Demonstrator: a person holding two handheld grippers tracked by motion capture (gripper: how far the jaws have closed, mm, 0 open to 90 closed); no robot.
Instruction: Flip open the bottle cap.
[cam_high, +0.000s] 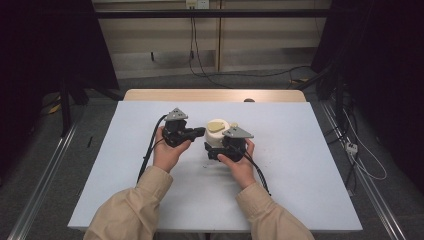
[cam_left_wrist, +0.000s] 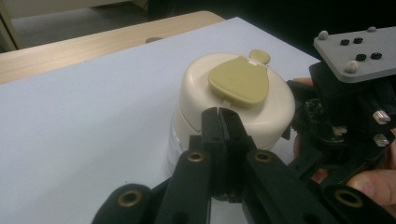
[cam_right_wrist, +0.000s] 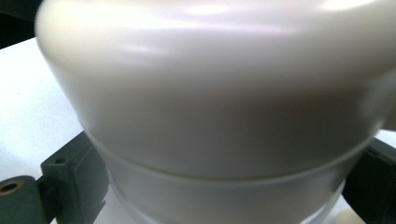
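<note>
A single cream jar (cam_high: 216, 137) is seen standing upright near the middle of the white table (cam_high: 125, 165), between the two grippers; it is topped by a cream lid (cam_left_wrist: 236, 95) in which one olive flap (cam_left_wrist: 239, 84) lies flat and shut. The jar's body is clasped low down by the right gripper (cam_high: 214, 150), whose jaws are set on either side of the body in the right gripper view, so the jar is judged to be steadied for work on its top. The left gripper (cam_left_wrist: 222, 122) is held with its jaws pressed together and nothing between them, its tips just at the near edge of the lid, touching it or very close to it; which of the two cannot be told. The work is therefore judged to be at an early stage: the jar is secured, but the flap is not yet lifted and the lid is still seated, so the opening itself is left to be done. By count, one jar, one lid, one flap, two grippers and two hands are shown; a wooden strip (cam_high: 215, 95) is seen along the table's far edge.
</note>
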